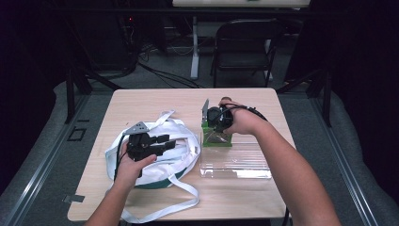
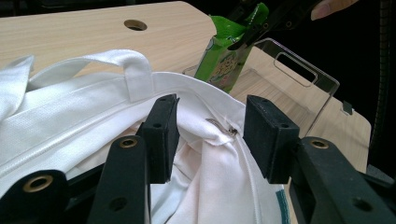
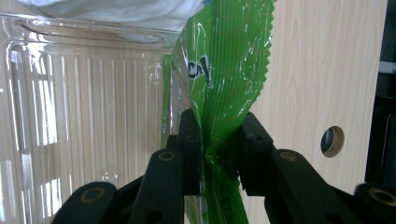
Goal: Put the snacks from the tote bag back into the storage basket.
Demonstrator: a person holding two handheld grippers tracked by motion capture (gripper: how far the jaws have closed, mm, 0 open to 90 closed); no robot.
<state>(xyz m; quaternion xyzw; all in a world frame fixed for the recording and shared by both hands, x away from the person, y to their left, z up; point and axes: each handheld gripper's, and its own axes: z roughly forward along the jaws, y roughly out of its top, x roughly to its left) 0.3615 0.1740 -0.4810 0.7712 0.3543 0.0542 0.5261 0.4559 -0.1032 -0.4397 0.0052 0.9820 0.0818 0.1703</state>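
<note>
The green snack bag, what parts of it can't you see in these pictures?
- Green snack bag: in the right gripper view its lower end is cut off by the bottom edge, and the right gripper pinches over its middle.
- High view: the person's hand covers its top.
- Left gripper view: the white tote bag hides its bottom; the print is too small to read.

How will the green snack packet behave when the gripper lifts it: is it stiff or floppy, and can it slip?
The green snack packet probably flexes: its film is crinkled where the right gripper pinches it. It looks thin, so likely light. The glossy film may slip, though the crimped edge should help the grip.
</note>
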